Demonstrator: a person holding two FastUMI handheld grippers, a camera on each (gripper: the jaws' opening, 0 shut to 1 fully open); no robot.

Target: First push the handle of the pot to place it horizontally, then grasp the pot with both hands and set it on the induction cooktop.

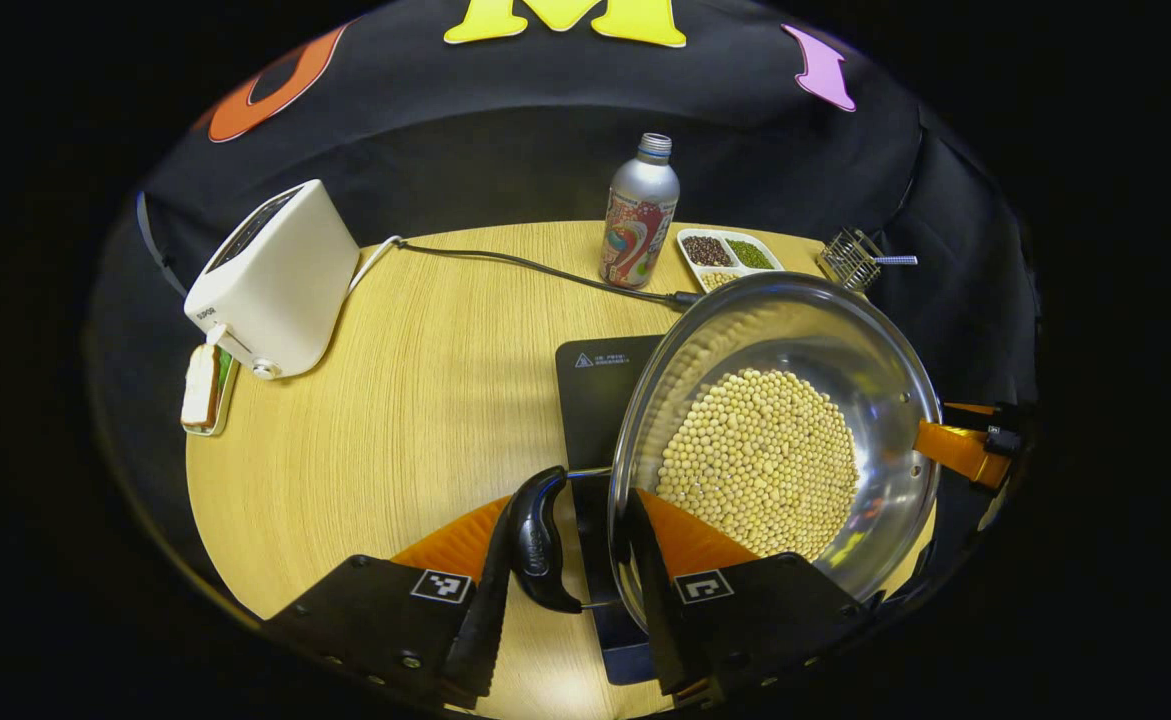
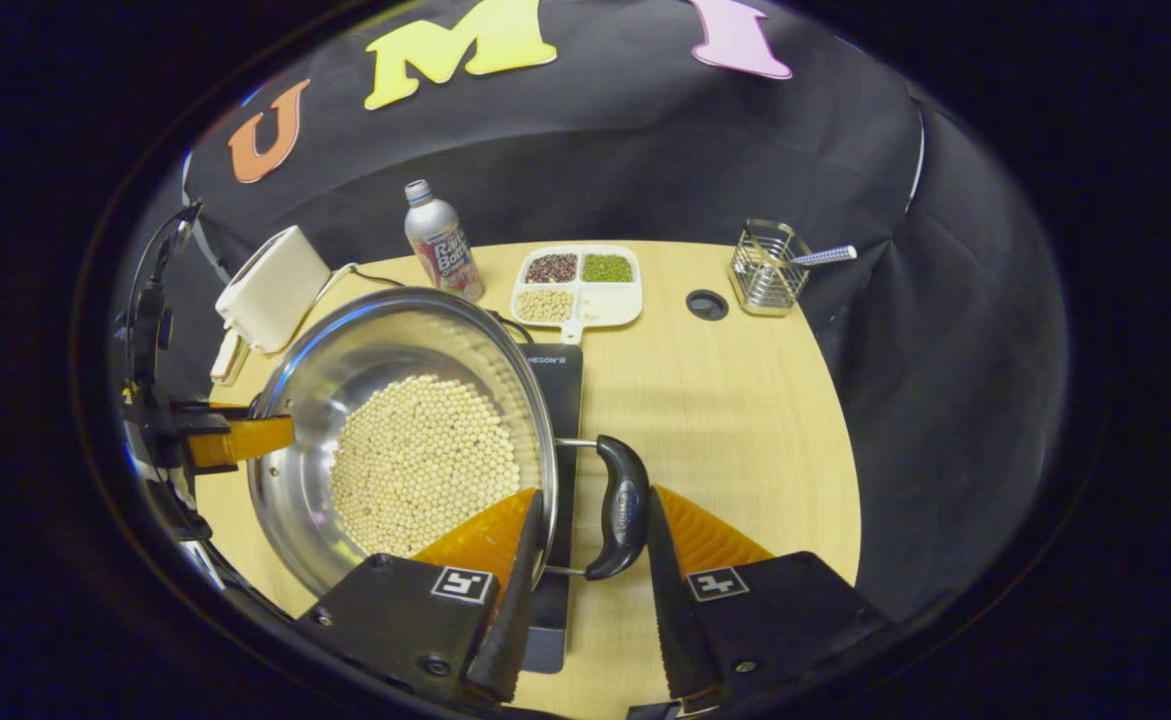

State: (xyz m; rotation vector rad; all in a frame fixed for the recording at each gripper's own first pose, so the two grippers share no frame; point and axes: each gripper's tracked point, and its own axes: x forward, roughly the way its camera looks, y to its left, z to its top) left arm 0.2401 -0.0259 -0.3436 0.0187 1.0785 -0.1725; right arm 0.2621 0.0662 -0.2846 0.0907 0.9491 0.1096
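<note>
My two grippers (image 1: 565,590) (image 2: 585,590) each clamp a black side handle (image 1: 537,540) (image 2: 621,505) of the shiny steel pot (image 1: 885,370) (image 2: 305,370), full of pale beans (image 1: 760,455), over the black induction cooktop (image 1: 595,385).

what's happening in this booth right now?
A person holds a steel pot of pale beans with two grippers. The left gripper and the right gripper each straddle a black side handle, one finger inside the rim. The pot sits over the black cooktop on the wooden table.
</note>
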